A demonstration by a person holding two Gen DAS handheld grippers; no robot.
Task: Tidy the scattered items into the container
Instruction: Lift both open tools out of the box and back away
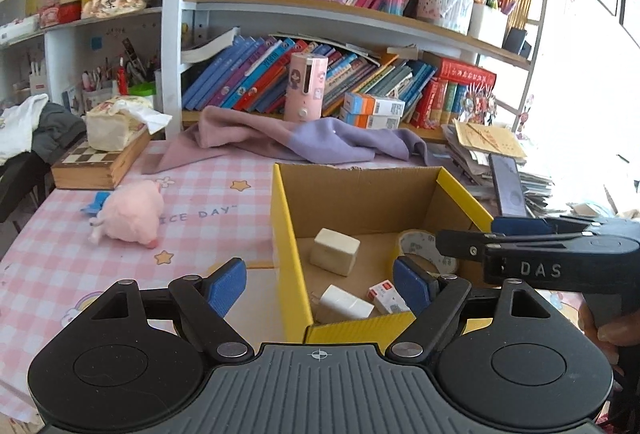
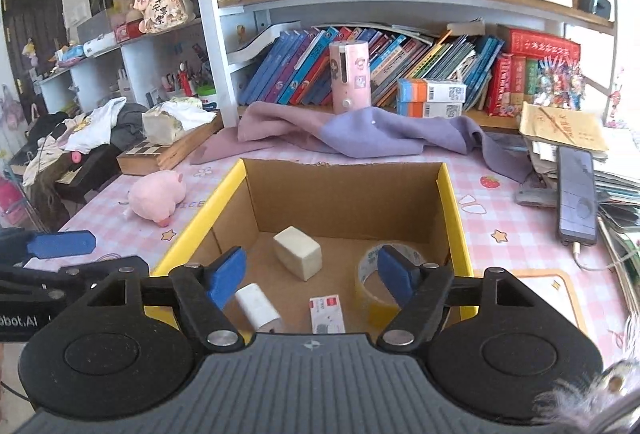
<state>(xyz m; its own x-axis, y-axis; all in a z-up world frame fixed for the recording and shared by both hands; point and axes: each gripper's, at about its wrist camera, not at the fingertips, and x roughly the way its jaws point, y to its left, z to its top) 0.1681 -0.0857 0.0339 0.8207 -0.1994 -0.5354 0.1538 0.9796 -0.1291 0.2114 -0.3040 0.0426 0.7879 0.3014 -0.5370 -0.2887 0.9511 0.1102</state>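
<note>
**Four items in the box, pink plush toy out on the table**

The cardboard box (image 2: 348, 189), yellow on the outside and open at the top, sits in the middle of the table (image 2: 520, 218), which wears a pink checked cloth. Inside it lie four things. A cream block (image 2: 298, 252) stands near the middle of the floor. A roll of tape (image 2: 370, 274) leans against the right wall. A white charger (image 2: 258, 306) lies toward the near left corner, and a small red-and-white packet (image 2: 327, 314) lies by the near wall, between the charger and the tape.

A pink plush toy (image 1: 130, 213) lies on its side on the table to the left of the box, apart from it and nearer the table's left edge. A small blue thing peeks out just behind it; what it is cannot be told.

The left gripper (image 1: 320, 284) is over the box's near left corner, its fingers spread wide with the yellow wall between them and nothing pinched. The right gripper (image 2: 312, 274) is over the near wall of the box, its fingers also spread and empty, the charger and packet seen below the gap. In the left wrist view the right gripper reaches in from the right above the tape.

At the back edge of the table lies a crumpled pink and lilac cloth (image 2: 360, 133). A wooden chessboard case (image 1: 100, 161) sits at the back left corner, a phone (image 2: 576, 189) near the right edge.
</note>
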